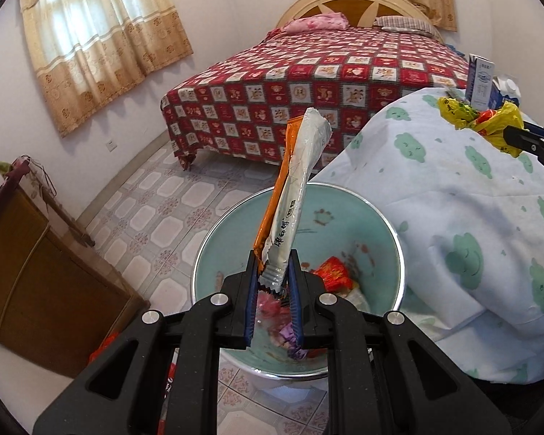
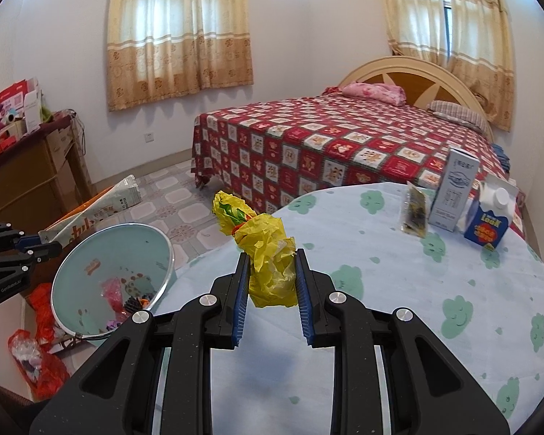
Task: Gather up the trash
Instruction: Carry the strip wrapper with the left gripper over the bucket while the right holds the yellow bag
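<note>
While my left tool (image 1: 273, 282) is clenched on the crimped end of a long silver-and-orange snack wrapper (image 1: 293, 188), the wrapper stands up and away from the pads directly above the pale green trash bin (image 1: 214, 253). The bin sits just ahead of and below this tool, beside the tabletop (image 1: 453, 195). Inside I make out a red wrapper (image 1: 332, 275) and purple and pink scraps, but the tool's own body covers the bin's near rim and much of its floor. The print on the held wrapper is too distorted for me to read.

My right tool (image 2: 272, 282) is grasping a crumpled yellow wrapper (image 2: 268, 253) above the cloud-print cloth; its lower end hangs free between the blue pads. Ahead and to the right stand a grey carton (image 2: 453, 188), a blue carton (image 2: 489, 224) and a small dark packet (image 2: 413, 214), its label blurred. The bin lies to this tool's left.
</note>
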`<state>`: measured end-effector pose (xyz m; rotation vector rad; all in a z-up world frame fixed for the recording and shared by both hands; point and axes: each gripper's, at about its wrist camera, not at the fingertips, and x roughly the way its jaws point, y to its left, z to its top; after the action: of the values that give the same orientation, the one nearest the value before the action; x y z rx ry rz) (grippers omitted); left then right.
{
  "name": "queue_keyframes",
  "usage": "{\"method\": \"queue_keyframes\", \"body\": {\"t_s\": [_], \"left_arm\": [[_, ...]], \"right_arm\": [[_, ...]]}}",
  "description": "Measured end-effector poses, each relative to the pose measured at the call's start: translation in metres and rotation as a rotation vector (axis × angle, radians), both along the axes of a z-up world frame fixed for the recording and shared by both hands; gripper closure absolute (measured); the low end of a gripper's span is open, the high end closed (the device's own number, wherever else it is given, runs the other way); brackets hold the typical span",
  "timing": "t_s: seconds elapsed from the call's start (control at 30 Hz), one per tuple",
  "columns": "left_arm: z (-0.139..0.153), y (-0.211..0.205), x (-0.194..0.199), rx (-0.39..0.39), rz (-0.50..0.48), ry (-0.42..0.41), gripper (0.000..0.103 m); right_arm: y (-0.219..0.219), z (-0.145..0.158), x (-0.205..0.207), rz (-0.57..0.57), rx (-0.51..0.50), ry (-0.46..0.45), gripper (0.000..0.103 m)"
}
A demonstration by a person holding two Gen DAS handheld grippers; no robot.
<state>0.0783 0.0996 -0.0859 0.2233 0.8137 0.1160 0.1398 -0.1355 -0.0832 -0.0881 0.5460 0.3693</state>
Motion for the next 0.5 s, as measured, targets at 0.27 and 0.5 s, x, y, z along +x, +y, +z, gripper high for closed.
{"method": "queue_keyframes", "body": {"t_s": [0.27, 0.5], "left_arm": [[-0.001, 0.017, -0.003, 0.0, 0.031, 0.002, 0.088], [-0.003, 0.031, -0.005, 0.002, 0.061, 0.009, 0.088]], "right_arm": [[0.019, -0.002, 0.001, 0.037, -0.013, 0.003, 0.078], [0.036, -0.003, 0.003, 0.076, -0.019, 0.004, 0.078]]}}
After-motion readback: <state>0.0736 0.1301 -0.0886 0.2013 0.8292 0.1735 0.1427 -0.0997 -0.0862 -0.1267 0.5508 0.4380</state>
